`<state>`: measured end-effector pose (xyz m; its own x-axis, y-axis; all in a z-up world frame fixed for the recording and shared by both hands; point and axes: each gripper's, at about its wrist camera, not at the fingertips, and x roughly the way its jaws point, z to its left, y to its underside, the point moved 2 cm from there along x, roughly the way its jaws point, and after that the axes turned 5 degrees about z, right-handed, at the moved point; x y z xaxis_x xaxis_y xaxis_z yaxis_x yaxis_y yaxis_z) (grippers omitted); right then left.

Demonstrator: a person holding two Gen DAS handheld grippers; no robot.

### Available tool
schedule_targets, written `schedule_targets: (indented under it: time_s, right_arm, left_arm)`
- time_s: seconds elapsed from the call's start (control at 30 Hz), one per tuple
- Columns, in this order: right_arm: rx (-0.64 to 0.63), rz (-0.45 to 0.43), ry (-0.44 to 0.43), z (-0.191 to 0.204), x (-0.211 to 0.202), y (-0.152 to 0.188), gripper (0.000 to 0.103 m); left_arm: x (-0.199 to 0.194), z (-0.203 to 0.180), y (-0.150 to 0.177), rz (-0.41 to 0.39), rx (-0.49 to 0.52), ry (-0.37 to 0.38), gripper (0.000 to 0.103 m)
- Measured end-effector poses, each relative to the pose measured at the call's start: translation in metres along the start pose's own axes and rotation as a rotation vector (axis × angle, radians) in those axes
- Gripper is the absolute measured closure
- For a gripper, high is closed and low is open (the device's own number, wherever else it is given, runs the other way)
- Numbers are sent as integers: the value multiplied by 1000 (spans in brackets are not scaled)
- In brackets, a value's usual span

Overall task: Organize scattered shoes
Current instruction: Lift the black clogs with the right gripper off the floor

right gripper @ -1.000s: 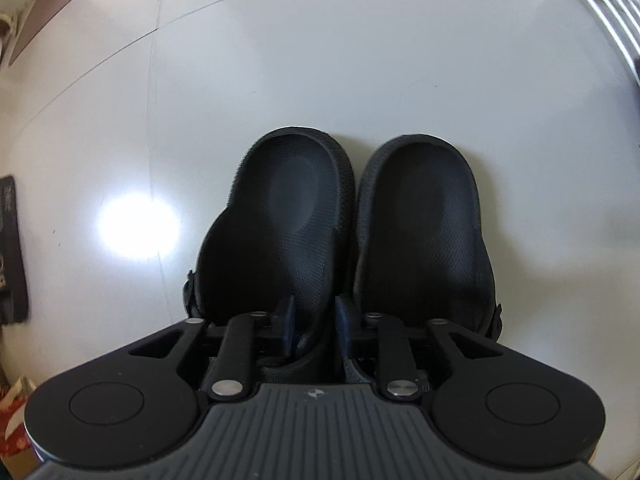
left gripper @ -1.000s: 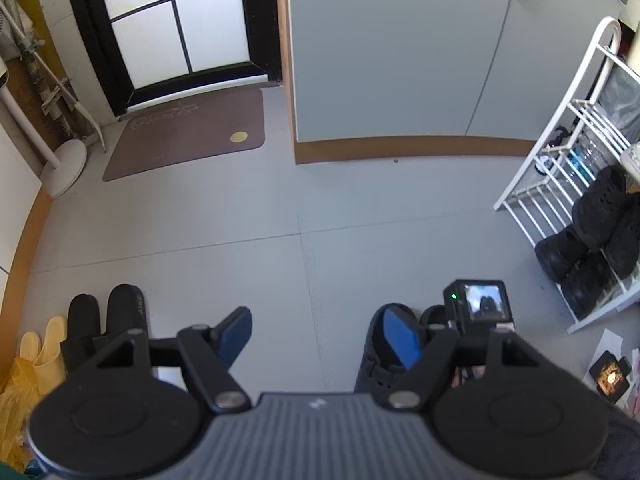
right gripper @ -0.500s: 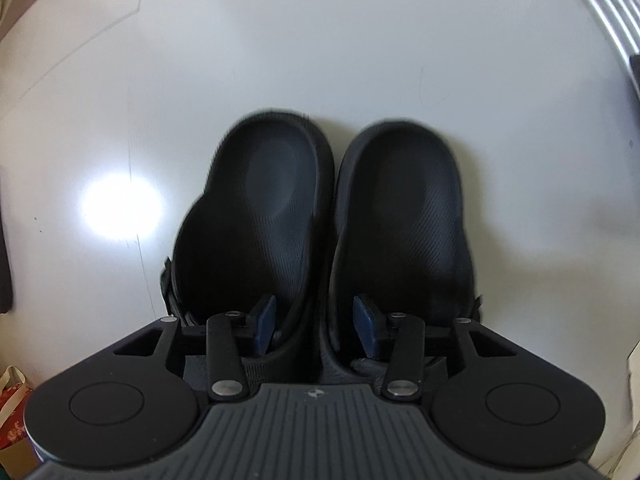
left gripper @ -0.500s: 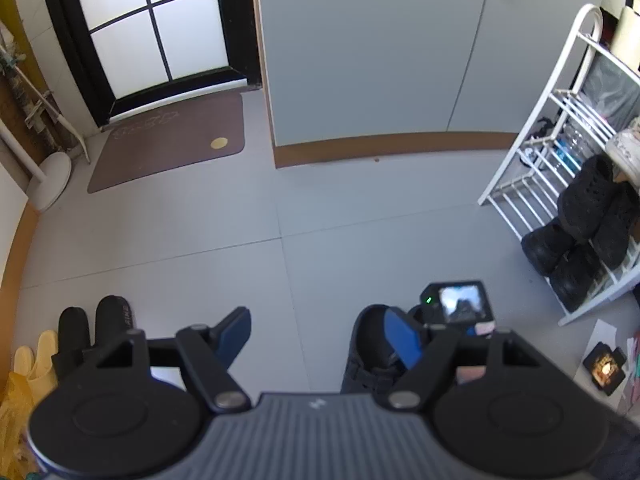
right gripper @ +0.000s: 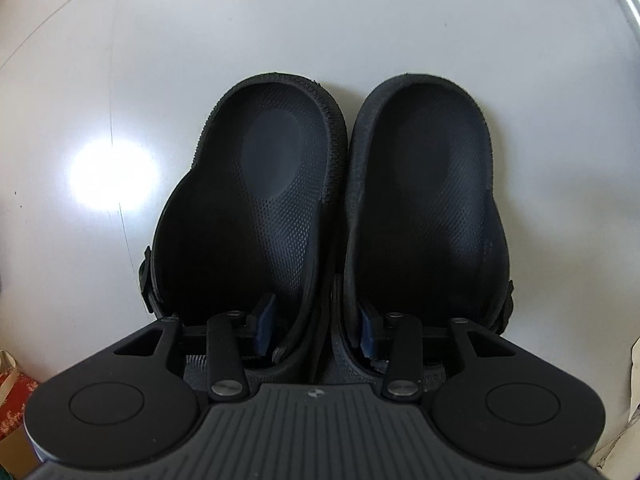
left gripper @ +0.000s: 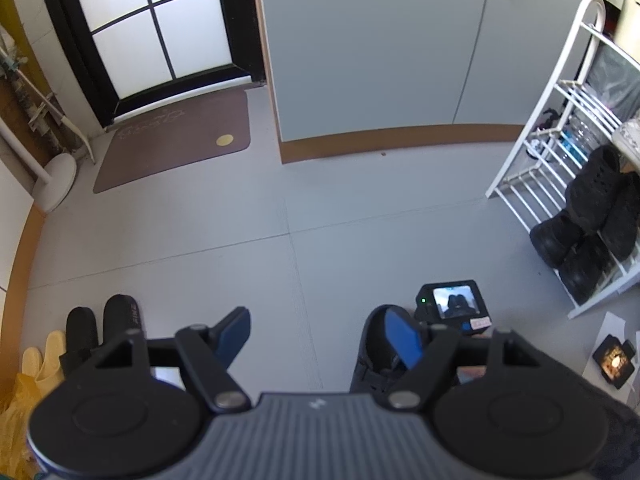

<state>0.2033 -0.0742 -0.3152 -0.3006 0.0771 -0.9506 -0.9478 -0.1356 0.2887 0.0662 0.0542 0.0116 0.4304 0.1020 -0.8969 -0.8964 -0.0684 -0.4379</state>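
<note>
Two black clogs stand side by side on the grey floor in the right wrist view, the left clog [right gripper: 260, 200] and the right clog [right gripper: 424, 192]. My right gripper [right gripper: 316, 330] is open, one finger inside each clog, straddling their touching inner walls. In the left wrist view my left gripper [left gripper: 320, 334] is open and empty above the floor. One black clog [left gripper: 376, 348] shows behind its right finger, next to the right gripper's camera [left gripper: 454, 306]. A white shoe rack [left gripper: 560, 184] at right holds several black shoes [left gripper: 592, 200].
Black slippers [left gripper: 104, 328] and yellow slippers [left gripper: 40, 356] lie at the lower left. A brown doormat [left gripper: 172, 140] lies before the glass door [left gripper: 160, 28]. A grey cabinet [left gripper: 380, 48] stands at the back. A red patterned bag [right gripper: 12, 404] sits at lower left.
My right gripper has opened: its fingers were nearly together a second ago and now stand apart, one in each clog. It has moved closer to the clogs. My left gripper has shifted slightly.
</note>
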Motion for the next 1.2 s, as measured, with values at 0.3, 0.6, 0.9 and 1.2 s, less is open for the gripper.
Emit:
schedule_targets:
  time_s: [0.3, 0.6, 0.9, 1.2]
  right_arm:
    - [-20, -47, 1, -5, -3, 8, 77]
    - [-27, -156, -34, -21, -35, 41, 79]
    - [53, -336, -40, -59, -89, 90, 80]
    - [67, -484, -72, -91, -159, 137, 80]
  left_arm:
    - [-1, -2, -6, -9, 1, 6, 26]
    - [-7, -10, -3, -25, 8, 26, 26]
    - [-10, -24, 3, -28, 33, 23, 26]
    - [-28, -53, 5, -73, 67, 79, 26]
